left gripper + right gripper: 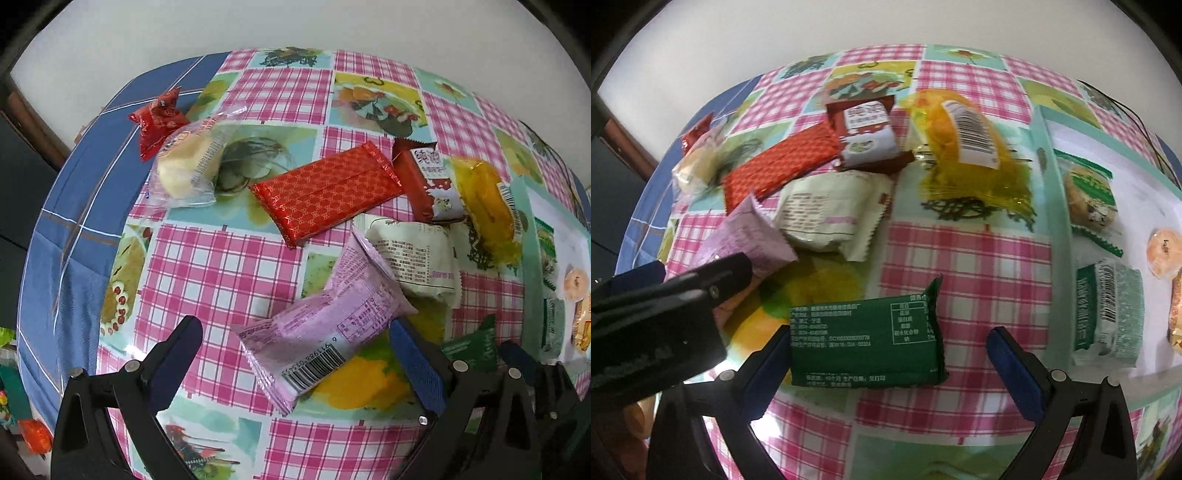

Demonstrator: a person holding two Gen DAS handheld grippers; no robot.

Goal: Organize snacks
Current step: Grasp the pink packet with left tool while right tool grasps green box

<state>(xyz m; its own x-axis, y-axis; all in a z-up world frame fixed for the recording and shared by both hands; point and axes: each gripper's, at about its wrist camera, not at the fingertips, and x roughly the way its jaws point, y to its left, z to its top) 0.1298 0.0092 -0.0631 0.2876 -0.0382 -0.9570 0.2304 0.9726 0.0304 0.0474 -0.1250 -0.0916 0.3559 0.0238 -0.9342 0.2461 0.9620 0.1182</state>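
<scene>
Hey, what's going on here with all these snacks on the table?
A person with a gripper in each hand is sorting wrapped snacks off a checked tablecloth into a pale green tray on the right. The left gripper is open around a pink packet; the right gripper is open around a green packet. Neither is gripped yet. A few snacks already lie in the tray, while a red bar, a yellow packet and others wait on the cloth.

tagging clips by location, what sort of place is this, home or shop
Most likely a home, at a dining or kitchen table. A plaid, fruit-print tablecloth covers it, mixed wrapped snacks such as a green pack lie loose on it, and a tray holds a few more. Plain white wall behind.
</scene>
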